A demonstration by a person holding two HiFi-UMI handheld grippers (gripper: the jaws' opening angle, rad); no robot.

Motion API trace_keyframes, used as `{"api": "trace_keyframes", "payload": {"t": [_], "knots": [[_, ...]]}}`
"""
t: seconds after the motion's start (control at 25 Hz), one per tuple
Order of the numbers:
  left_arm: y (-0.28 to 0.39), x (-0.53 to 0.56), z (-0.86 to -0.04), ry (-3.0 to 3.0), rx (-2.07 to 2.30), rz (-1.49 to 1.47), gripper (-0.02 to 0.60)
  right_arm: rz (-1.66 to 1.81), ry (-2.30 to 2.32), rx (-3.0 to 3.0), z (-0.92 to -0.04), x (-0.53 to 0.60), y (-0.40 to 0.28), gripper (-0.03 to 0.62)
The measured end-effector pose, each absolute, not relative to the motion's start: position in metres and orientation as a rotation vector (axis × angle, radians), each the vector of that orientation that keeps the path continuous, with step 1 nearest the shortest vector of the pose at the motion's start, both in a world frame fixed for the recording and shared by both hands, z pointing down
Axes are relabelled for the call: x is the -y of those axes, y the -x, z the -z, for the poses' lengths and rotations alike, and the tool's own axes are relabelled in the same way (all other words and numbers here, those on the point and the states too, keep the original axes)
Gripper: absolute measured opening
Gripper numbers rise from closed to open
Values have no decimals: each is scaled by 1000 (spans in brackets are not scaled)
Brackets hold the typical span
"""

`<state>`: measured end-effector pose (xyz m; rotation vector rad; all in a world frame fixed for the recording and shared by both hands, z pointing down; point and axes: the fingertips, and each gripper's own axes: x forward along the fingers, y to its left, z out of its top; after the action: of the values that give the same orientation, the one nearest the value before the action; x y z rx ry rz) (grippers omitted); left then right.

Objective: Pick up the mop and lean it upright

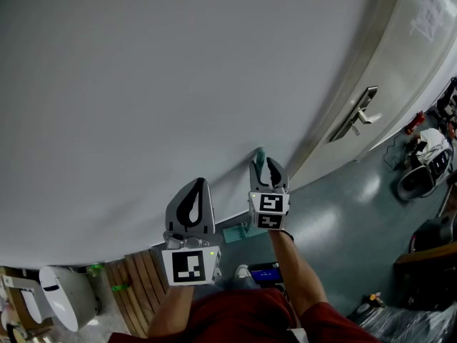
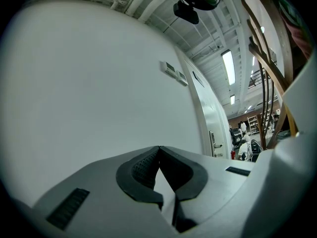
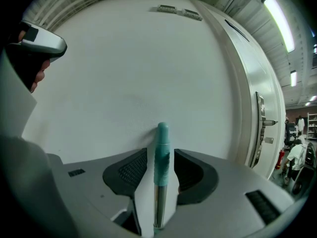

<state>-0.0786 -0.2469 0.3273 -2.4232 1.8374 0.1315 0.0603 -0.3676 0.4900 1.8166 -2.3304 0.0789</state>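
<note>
The mop's handle (image 3: 162, 152) is a metal pole with a teal grip, and it stands upright with its tip against the white wall (image 3: 124, 83). My right gripper (image 3: 161, 151) is open: the handle sits between its jaws, with a gap on each side and neither pad pressing on it. In the head view the teal tip (image 1: 260, 155) pokes up between the right gripper (image 1: 263, 164) fingers. A teal part (image 1: 235, 232) shows lower down, by the floor. My left gripper (image 1: 198, 186) (image 2: 159, 148) is shut and empty, to the left of the handle.
A white door (image 1: 400, 56) with a metal lever handle (image 1: 355, 116) stands to the right of the mop. Wooden slats (image 1: 139, 284) and a white appliance (image 1: 61, 295) are at the lower left. Bags and clutter (image 1: 428, 159) lie on the grey-green floor (image 1: 343, 213) at the right.
</note>
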Motion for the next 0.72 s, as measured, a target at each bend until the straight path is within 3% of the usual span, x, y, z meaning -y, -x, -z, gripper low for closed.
{"api": "trace_keyframes", "payload": {"t": [0.72], "knots": [[79,249,-334,2426,-1834,-105,14,-16,-1799,2392,-455,333,-60,179]]}}
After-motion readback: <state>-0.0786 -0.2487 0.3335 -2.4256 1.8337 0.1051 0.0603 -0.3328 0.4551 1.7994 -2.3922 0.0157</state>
